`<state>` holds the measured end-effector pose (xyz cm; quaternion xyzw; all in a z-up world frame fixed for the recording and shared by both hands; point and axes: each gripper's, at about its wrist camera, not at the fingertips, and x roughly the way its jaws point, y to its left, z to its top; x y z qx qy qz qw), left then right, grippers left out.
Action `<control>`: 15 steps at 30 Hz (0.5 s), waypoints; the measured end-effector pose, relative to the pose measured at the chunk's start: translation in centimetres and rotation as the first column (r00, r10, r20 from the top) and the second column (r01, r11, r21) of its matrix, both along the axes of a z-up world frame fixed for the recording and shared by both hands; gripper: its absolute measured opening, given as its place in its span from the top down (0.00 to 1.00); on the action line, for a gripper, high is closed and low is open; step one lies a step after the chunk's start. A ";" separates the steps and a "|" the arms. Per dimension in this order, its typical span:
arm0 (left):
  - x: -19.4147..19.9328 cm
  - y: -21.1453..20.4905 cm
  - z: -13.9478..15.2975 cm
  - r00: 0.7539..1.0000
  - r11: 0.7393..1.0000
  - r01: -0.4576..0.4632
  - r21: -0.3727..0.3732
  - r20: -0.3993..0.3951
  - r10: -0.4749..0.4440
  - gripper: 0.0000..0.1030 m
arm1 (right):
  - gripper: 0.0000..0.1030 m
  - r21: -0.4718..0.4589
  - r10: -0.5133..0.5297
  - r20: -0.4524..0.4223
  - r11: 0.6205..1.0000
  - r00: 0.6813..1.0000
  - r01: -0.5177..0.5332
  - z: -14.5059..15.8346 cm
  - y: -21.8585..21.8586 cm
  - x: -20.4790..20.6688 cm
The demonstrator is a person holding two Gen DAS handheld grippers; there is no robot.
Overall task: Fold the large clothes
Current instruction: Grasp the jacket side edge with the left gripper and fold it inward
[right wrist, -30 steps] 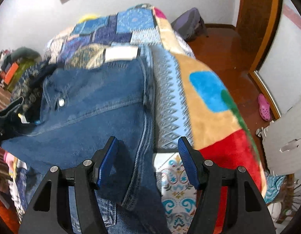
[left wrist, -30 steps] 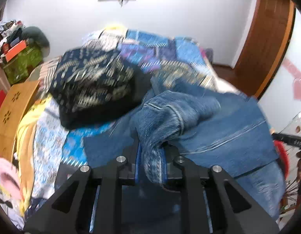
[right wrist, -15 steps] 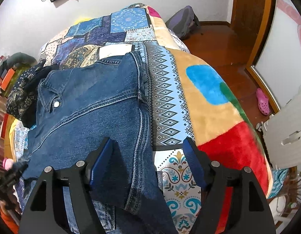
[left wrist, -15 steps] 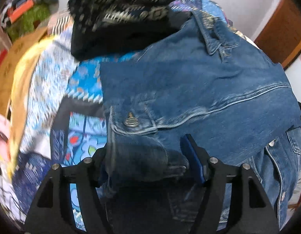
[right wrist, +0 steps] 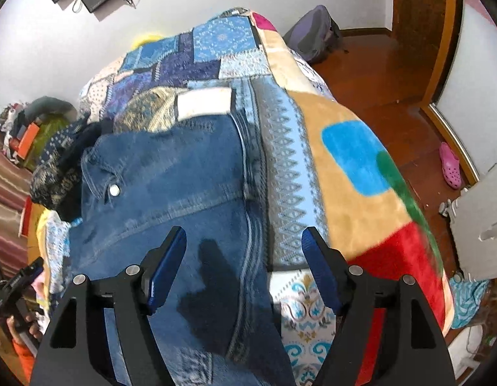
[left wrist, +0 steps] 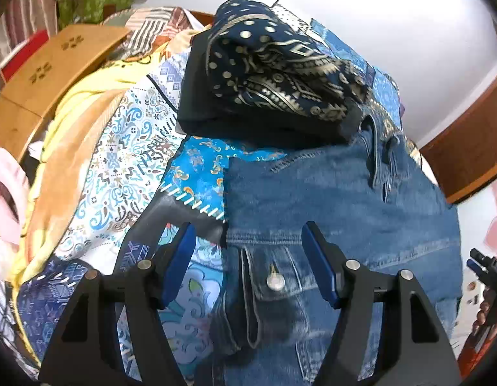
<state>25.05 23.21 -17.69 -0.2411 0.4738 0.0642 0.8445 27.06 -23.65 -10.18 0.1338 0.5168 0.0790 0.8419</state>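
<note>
A blue denim jacket (left wrist: pixel 338 212) lies folded flat on the patchwork blanket (left wrist: pixel 119 148) of a bed. My left gripper (left wrist: pixel 248 254) hovers open over its near left corner, where a flap with a metal button (left wrist: pixel 275 281) sits between the blue pads, untouched. In the right wrist view the same denim jacket (right wrist: pixel 171 186) spreads to the left, its right edge running down between the fingers. My right gripper (right wrist: pixel 245 260) is open above that edge and holds nothing. Each gripper shows at the rim of the other's view: left gripper (right wrist: pixel 20 283), right gripper (left wrist: pixel 486 267).
A folded dark patterned garment (left wrist: pixel 274 74) lies just beyond the jacket's collar. A wooden board (left wrist: pixel 55 64) and piled clutter flank the bed's left. On the right the blanket drops to a wooden floor (right wrist: pixel 393 96) with a pink shoe (right wrist: pixel 451 164) and a backpack (right wrist: pixel 312 35).
My left gripper let go of the bunched denim it held, opened, and swung left and down over the jacket's corner. The jacket now lies flat. The right gripper's jaws widened a little.
</note>
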 end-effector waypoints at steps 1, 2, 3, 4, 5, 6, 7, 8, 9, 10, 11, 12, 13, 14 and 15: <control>0.4 0.5 -0.3 1.000 1.000 -0.001 -0.018 0.000 0.001 0.35 | 0.31 0.009 0.000 -0.001 1.000 1.000 0.000 0.0 0.0 0.3; 0.7 0.8 -0.6 1.000 0.999 -0.001 -0.035 -0.001 0.001 0.35 | 0.31 0.022 0.001 -0.005 1.000 1.000 -0.001 0.0 0.0 0.9; 1.2 1.0 -1.2 1.000 0.998 0.000 -0.055 -0.004 -0.001 0.35 | 0.31 0.027 0.001 -0.008 1.000 1.000 -0.001 0.0 0.0 1.2; 1.6 1.0 -1.8 1.000 0.997 0.001 -0.072 -0.010 -0.002 0.35 | 0.31 0.034 0.003 -0.012 0.999 1.000 -0.003 -0.2 0.0 1.8; 2.2 1.2 -2.6 1.000 0.995 0.004 -0.102 -0.021 -0.006 0.35 | 0.31 0.038 0.006 -0.017 0.999 1.000 -0.005 -0.3 0.0 2.1; 2.5 1.1 -3.1 0.999 0.992 0.007 -0.123 -0.030 -0.010 0.35 | 0.31 0.044 0.011 -0.026 0.999 1.000 -0.010 -0.7 0.1 2.7; 3.1 1.3 -4.0 0.999 0.989 0.010 -0.150 -0.043 -0.016 0.35 | 0.31 0.052 0.016 -0.036 0.999 0.999 -0.014 -1.0 0.1 3.2; 3.6 1.4 -4.9 0.998 0.985 0.010 -0.174 -0.056 -0.020 0.35 | 0.31 0.068 0.021 -0.055 0.998 0.998 -0.017 -1.6 0.1 4.0; 4.1 1.5 -5.5 0.998 0.982 0.009 -0.191 -0.066 -0.022 0.35 | 0.31 0.084 0.024 -0.068 0.996 0.997 -0.019 -2.0 0.0 4.4; 4.5 1.7 -6.2 0.997 0.978 0.008 -0.208 -0.078 -0.025 0.35 | 0.31 0.102 0.028 -0.082 0.995 0.996 -0.019 -2.4 -0.1 4.8; 5.0 1.9 -6.9 0.996 0.974 0.007 -0.227 -0.090 -0.028 0.35 | 0.31 0.121 0.029 -0.100 0.993 0.995 -0.017 -2.9 -0.1 5.3; 5.5 2.0 -7.7 0.994 0.969 0.007 -0.249 -0.100 -0.033 0.35 | 0.31 0.145 0.032 -0.121 0.989 0.992 -0.014 -3.6 -0.2 6.0; 5.9 2.1 -8.3 0.994 0.964 0.010 -0.267 -0.103 -0.039 0.35 | 0.31 0.159 0.036 -0.130 0.987 0.991 -0.015 -3.9 -0.2 6.3; 6.3 2.2 -8.9 0.993 0.957 0.013 -0.288 -0.105 -0.046 0.35 | 0.31 0.175 0.040 -0.141 0.984 0.989 -0.015 -4.3 -0.3 6.7; 6.7 2.3 -9.5 0.993 0.950 0.013 -0.313 -0.108 -0.049 0.35 | 0.31 0.194 0.042 -0.156 0.981 0.987 -0.011 -4.9 -0.4 7.2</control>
